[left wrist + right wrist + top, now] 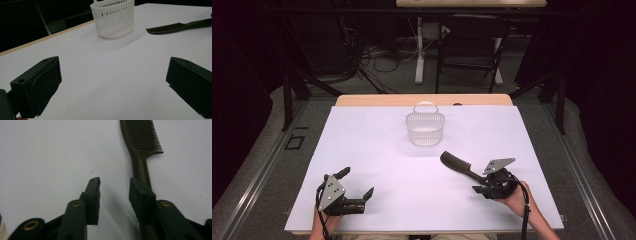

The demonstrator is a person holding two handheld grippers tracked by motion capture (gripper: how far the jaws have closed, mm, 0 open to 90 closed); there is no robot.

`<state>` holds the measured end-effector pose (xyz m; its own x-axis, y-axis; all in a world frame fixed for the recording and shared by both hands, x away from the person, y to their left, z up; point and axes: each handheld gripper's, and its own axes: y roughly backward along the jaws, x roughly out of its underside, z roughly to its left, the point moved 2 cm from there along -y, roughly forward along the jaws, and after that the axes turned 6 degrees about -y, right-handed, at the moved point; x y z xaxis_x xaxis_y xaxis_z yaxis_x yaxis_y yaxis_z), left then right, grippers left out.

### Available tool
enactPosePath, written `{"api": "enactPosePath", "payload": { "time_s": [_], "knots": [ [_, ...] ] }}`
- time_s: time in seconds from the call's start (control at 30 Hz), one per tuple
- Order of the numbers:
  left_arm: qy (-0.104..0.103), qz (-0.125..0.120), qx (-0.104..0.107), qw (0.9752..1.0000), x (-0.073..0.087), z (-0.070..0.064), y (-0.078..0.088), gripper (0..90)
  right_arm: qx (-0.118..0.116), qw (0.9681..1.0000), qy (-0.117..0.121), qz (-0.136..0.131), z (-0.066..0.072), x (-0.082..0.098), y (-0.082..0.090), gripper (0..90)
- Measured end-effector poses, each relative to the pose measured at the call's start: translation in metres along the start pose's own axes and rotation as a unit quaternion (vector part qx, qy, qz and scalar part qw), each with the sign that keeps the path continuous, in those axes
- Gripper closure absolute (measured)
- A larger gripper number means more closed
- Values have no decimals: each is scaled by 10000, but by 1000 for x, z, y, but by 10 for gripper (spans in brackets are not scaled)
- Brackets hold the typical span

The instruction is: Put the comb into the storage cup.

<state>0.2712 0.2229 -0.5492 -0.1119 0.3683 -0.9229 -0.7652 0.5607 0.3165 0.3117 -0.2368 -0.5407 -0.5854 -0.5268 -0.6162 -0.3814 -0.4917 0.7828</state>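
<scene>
A dark comb [460,166] lies flat on the white table sheet [362,140], teeth end toward the middle, handle toward my right gripper [480,182]. In the right gripper view the comb [141,142] runs up from under the right jaw, and my right gripper [115,187] stands open with bare table in the gap. A white slatted basket [425,129] with a handle stands upright at the far middle. My left gripper [357,182] rests near the front left, open wide with nothing between its jaws. Its own view [112,85] faces the basket [113,18] and the comb [175,27].
A wooden strip [422,100] edges the far side of the table. Beyond it stand a chair [469,45] and a desk leg [419,50] over loose floor cables. Both forearms enter at the front edge.
</scene>
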Motion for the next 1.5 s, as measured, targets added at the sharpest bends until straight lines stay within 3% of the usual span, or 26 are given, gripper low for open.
{"api": "enactPosePath", "payload": {
  "time_s": [0.27, 0.47, 0.63, 0.8, 0.9, 1.13, 1.5],
  "knots": [
    [-4, -3, -10, 10000, 0, 0, 1, 2, 41, 10000, -4, -84, 0, -3, 9, 377],
    [13, -16, -31, 10000, 1, 1, 2, 2, 259, 9997, 21, -24, 0, -4, 8, 186],
    [-20, -11, -15, 10000, 0, 0, 2, 1, 561, 9983, 140, 44, -1, -5, 5, 125],
    [5, -4, -14, 10000, 1, 1, 2, 1, 619, 9979, 198, 39, -3, -6, 1, 48],
    [-4, -8, -3, 10000, 1, 0, 1, 1, 646, 9978, 169, 27, -5, -7, 1, 30],
    [-6, 9, -5, 10000, 1, 1, 1, 2, 823, 9959, 342, 160, -6, -10, -5, 5],
    [-11, 9, 1, 10000, 1, 1, 0, 1, 820, 9953, 484, 155, -5, -18, -9, 0]
  ]
}}
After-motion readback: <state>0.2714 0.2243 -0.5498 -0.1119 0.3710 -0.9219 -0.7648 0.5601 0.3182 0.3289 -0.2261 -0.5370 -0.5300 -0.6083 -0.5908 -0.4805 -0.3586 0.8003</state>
